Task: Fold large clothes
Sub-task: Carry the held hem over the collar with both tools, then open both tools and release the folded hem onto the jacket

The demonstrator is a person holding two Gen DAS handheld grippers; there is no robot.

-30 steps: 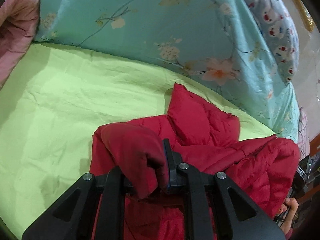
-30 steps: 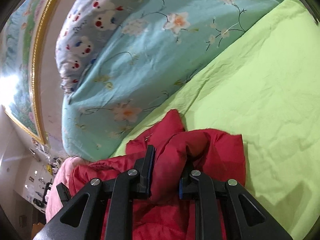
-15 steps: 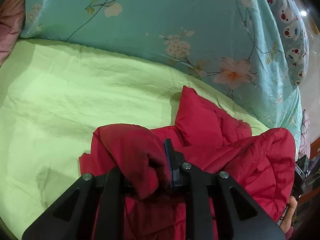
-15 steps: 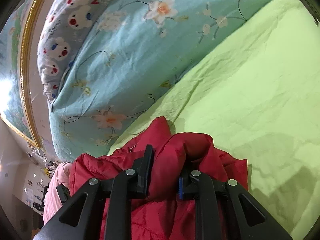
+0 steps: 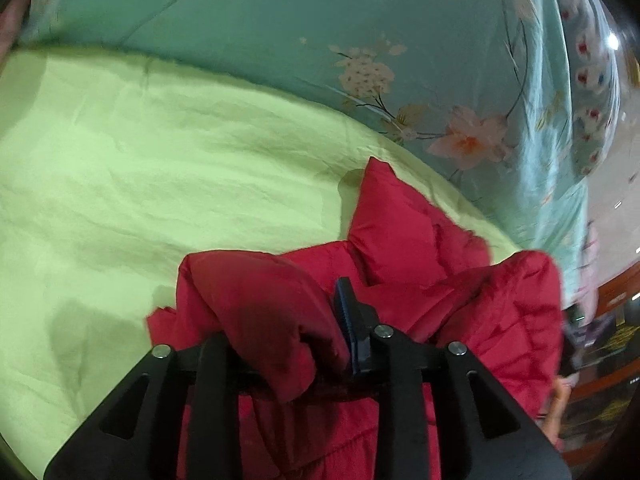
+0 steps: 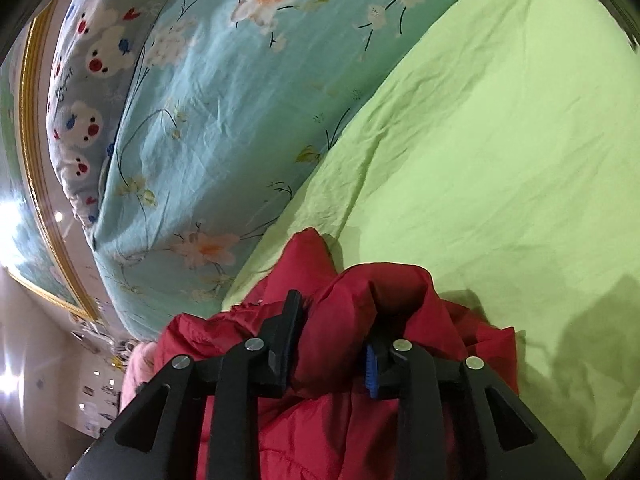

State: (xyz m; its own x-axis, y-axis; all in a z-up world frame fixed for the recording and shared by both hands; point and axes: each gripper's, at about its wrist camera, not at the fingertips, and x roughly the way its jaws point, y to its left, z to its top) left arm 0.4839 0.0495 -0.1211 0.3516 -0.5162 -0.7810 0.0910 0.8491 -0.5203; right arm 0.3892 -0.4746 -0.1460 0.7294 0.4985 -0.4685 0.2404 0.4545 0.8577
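Red jacket: a padded red jacket (image 5: 420,272) lies bunched at the lower centre of both wrist views, on the green bed sheet (image 5: 140,168), just below the teal floral quilt (image 5: 360,32) that fills the top of each frame.
Left gripper: the left gripper (image 5: 280,320) has a thick roll of the jacket between its fingers; the right-hand finger with the blue pad (image 5: 348,320) touches the cloth, the other finger is hidden under the fabric. The jaws are opening, the fold not yet out from between them.
Right gripper: the right gripper (image 6: 332,340) holds a puffed ridge of the jacket between its two fingers (image 6: 288,344); its jaws too are opening, with the cloth between them and a small dark gap showing at the blue pad.
Why held so: both grippers grasp one edge of the garment side by side, probably to carry that edge over and lay it flat as a fold; the matching grips keep the edge level.
Likely step: letting the carried edge go onto the bed.
Changed since a second ago: both views sit lower and nearer the sheet, the quilt has slid up in the frame, and the fingers that clamped tight then are now parting.
Background: a person's fingertips (image 5: 560,396) show at the lower right edge of the left view; a gold frame (image 6: 36,152) runs down the left of the right view.
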